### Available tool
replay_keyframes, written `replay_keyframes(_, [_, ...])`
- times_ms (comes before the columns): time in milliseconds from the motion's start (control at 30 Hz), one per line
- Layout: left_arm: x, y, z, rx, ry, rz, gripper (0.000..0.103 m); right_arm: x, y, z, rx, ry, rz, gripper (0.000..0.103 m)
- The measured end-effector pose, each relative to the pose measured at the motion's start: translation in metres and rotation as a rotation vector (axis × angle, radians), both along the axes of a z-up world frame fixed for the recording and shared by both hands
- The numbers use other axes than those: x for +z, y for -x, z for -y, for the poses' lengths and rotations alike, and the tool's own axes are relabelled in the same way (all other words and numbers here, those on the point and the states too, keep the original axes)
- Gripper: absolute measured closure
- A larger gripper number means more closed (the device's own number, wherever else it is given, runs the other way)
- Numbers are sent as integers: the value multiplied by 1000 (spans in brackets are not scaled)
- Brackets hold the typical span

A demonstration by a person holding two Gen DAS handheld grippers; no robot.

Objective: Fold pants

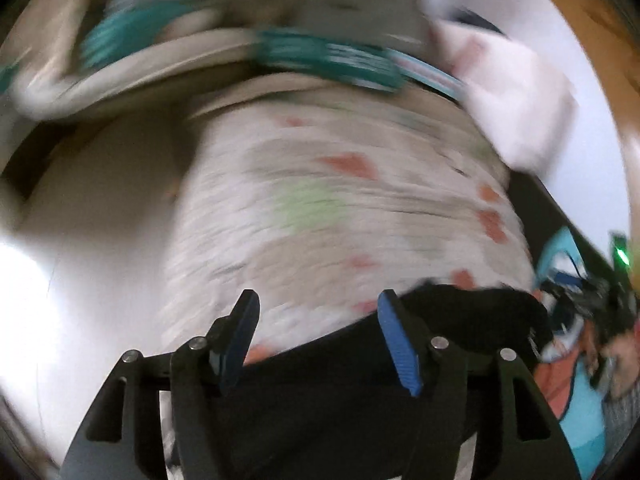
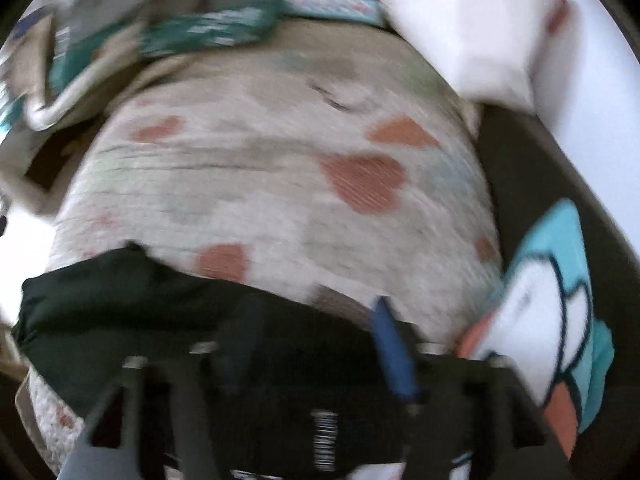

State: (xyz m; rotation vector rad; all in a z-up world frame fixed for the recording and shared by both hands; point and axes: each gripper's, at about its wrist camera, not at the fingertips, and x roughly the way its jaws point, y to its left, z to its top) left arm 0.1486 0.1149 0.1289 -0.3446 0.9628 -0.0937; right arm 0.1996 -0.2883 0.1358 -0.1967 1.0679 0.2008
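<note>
The black pants (image 1: 472, 320) lie bunched on a pale quilt with red heart patches (image 1: 320, 200), at the lower right of the blurred left wrist view. My left gripper (image 1: 316, 304) hangs above the quilt by the pants' edge, its blue pads wide apart and nothing between them. In the right wrist view the pants (image 2: 120, 300) stretch across the lower left over the same quilt (image 2: 280, 160). My right gripper (image 2: 308, 320) is smeared by motion; its fingers stand apart over the black cloth and no fold shows pinched between the pads.
A white pillow (image 1: 520, 92) (image 2: 460, 20) lies at the quilt's far right. A teal patterned band (image 1: 332, 60) (image 2: 208, 28) crosses the far edge. A blue, white and orange cartoon-print cloth (image 2: 552, 300) (image 1: 572, 392) sits to the right.
</note>
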Motion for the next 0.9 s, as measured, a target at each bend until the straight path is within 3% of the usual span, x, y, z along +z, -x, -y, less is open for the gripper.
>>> replay_keyframes(100, [-28, 39, -54, 173, 81, -45, 42, 3, 11, -58, 147, -33, -25, 33])
replay_keyframes(300, [-76, 99, -90, 326, 223, -82, 42, -17, 38, -186, 404, -107, -112, 33])
replay_keyframes(367, [-86, 106, -90, 328, 278, -88, 42, -27, 43, -230, 480, -124, -143, 33])
replay_keyframes(467, [-99, 113, -78, 303, 302, -88, 42, -42, 47, -292, 589, -131, -192, 33])
replay_keyframes(667, [-128, 121, -67, 273, 388, -133, 42, -68, 42, -379, 711, -107, -258, 33])
replay_keyframes(733, [-128, 121, -64, 273, 384, -122, 41, -79, 43, -400, 745, -67, -281, 34])
replay_keyframes(833, [-126, 122, -62, 275, 392, -103, 37, -97, 51, -423, 810, 18, -308, 47])
replay_keyframes(900, [-126, 125, -64, 292, 406, -103, 37, -99, 57, -429, 844, 52, -296, 62])
